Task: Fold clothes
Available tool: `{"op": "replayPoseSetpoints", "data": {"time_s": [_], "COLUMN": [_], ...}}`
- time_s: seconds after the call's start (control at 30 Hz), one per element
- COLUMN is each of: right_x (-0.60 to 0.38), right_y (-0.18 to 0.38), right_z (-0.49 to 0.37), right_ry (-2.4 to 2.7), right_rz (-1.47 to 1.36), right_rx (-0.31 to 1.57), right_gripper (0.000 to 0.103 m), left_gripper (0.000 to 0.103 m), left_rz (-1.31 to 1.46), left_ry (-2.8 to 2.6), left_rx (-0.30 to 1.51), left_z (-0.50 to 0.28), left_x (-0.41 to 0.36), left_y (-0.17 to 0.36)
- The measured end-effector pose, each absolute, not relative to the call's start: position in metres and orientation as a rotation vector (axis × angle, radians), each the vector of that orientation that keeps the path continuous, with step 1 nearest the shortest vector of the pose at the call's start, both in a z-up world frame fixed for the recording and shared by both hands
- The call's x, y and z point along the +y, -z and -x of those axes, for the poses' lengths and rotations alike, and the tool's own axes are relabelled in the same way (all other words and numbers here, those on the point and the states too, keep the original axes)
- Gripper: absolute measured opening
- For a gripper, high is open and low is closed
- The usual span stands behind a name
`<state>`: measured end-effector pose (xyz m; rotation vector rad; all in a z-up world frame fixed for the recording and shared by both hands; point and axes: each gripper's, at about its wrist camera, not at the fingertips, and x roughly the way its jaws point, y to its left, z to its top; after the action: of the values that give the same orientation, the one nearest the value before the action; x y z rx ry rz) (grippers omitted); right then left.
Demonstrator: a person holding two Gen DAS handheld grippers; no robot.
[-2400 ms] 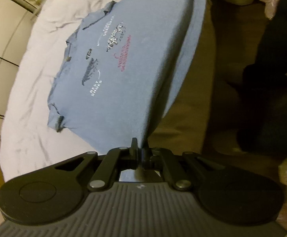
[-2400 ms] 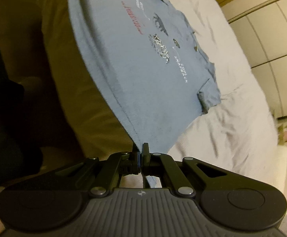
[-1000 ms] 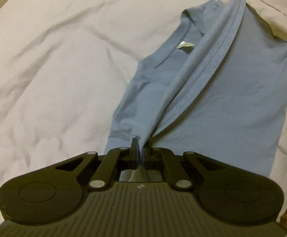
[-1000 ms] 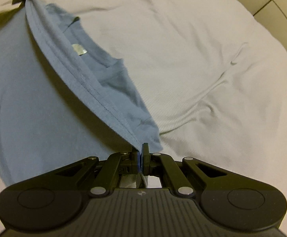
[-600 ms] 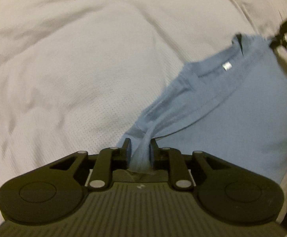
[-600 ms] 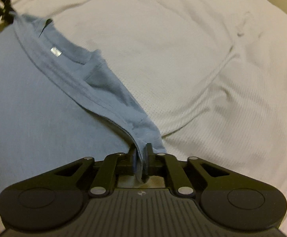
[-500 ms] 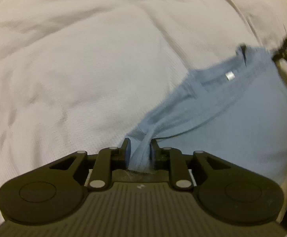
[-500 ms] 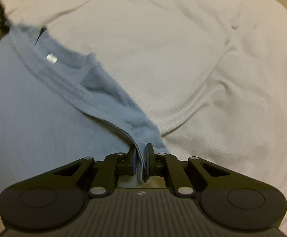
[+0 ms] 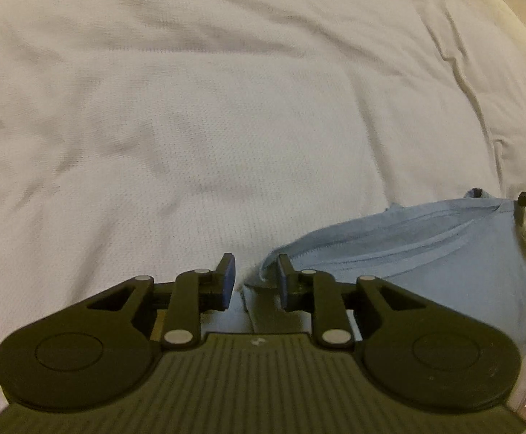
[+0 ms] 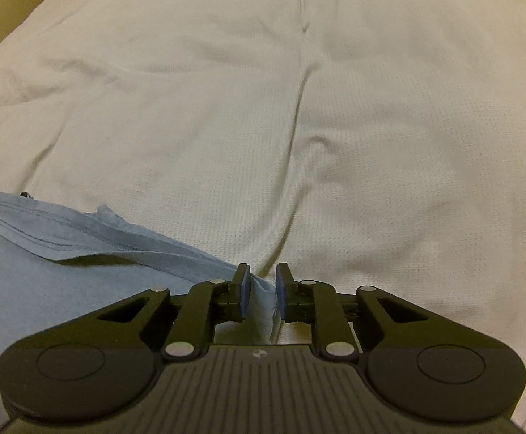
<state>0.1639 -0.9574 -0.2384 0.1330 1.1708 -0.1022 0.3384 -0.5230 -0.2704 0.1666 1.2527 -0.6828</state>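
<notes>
Left wrist view: left hand-held gripper (image 9: 252,276) released, its pads spread beside the blue T-shirt (image 9: 425,249) lying folded on the white bed (image 9: 190,126). Right hand-held gripper (image 10: 262,291) released too, fabric lying loose between its pads.

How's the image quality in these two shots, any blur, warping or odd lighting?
Left wrist view: dim warm light, fisheye bending the sheet edges, dark corners, shirt soft but readable. Right wrist view: same yellowish cast and curvature, a dark shadow under the shirt's lifted hem, no glare, gripper sharp.
</notes>
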Motion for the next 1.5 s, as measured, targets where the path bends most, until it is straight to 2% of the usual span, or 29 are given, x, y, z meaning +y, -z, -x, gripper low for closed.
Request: {"op": "replayPoseSetpoints", "data": {"time_s": [0.23,0.47,0.53,0.63,0.73,0.8,1.13,1.33,1.5], "right_x": [-0.893,-0.802,-0.789,-0.786,-0.802,-0.811,-0.781,-0.742,-0.713], "right_y": [0.218,0.269,0.279,0.28,0.256,0.238,0.232,0.234,0.229], "right_z": [-0.142,-0.164,-0.181,-0.204,-0.216,-0.216,-0.141,-0.115,-0.125], "right_ry": [-0.035,-0.344,-0.379,-0.353,-0.238,-0.199,-0.235,-0.257,-0.298], "right_rz": [-0.069,0.028,0.05,0.115,0.063,0.032,-0.039,-0.098,-0.084], "right_rx": [1.111,1.24,1.246,1.152,1.03,0.993,1.107,1.164,1.135], "right_gripper": [0.019,0.019,0.019,0.018,0.018,0.023,0.033,0.037,0.042], "left_gripper": [0.019,0.02,0.02,0.02,0.02,0.02,0.027,0.028,0.031], "left_rz": [-0.351,-0.482,-0.464,-0.397,-0.3,-0.276,-0.12,-0.021,0.066], "left_ry": [0.878,0.984,0.968,0.862,0.742,0.726,0.694,0.649,0.656], "left_rx": [1.169,1.236,1.221,1.141,1.07,1.059,1.188,1.229,1.197], "left_z": [-0.285,-0.269,-0.279,-0.301,-0.321,-0.321,-0.265,-0.234,-0.227], "left_x": [-0.539,-0.567,-0.568,-0.561,-0.546,-0.536,-0.46,-0.446,-0.447], "left_y": [0.255,0.291,0.295,0.289,0.275,0.265,0.253,0.262,0.256]}}
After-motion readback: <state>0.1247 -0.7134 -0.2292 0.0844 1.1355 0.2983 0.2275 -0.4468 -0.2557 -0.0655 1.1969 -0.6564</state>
